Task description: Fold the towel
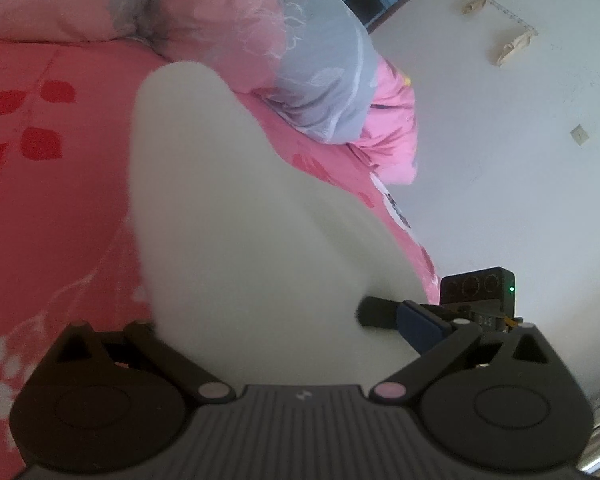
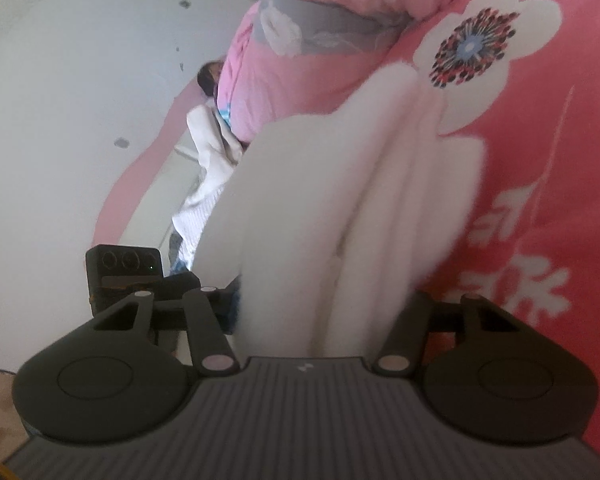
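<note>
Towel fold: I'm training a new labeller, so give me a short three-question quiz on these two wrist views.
1. True or false: the towel is white.
2. What does the towel hang over? A) a wooden table B) a pink flowered bedspread C) a sink
3. Fill in: in the left wrist view, the right gripper shows at the towel's lower ____ side.

Key: 1 true. 2 B. 3 right. Note that the towel fills the space between the left gripper fingers and hides the tips, so its grip cannot be read directly; the same holds in the right wrist view.
</note>
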Demonstrator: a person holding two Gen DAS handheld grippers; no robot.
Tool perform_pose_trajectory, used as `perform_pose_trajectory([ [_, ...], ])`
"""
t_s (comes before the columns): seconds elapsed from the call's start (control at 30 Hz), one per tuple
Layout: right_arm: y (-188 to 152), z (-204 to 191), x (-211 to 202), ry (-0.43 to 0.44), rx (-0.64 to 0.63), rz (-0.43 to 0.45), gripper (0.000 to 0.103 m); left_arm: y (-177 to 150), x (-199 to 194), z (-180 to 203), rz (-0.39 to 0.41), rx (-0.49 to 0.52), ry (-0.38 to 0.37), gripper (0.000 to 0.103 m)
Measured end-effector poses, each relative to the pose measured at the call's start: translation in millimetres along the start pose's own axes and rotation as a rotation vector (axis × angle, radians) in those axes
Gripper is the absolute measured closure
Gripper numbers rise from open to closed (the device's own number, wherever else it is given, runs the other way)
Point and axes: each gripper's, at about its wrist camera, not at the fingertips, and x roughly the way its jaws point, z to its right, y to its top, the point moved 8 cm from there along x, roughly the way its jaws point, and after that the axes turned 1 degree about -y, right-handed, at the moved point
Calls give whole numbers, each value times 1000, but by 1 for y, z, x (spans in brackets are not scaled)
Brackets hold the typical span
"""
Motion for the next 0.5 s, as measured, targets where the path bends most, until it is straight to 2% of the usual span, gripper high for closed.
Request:
perform_pose_trajectory([
  [0.23,19,-4,-57,-42,-15,95,48,11,36,54,-44,53,-83,2],
  [0.37,36,-6,-99,-94,-45,151,48,22,77,93,-76,81,-147,1],
  [0.5,66,-1,-154,-204,-77,202,48,37,137,134,-87,101,-205,1],
])
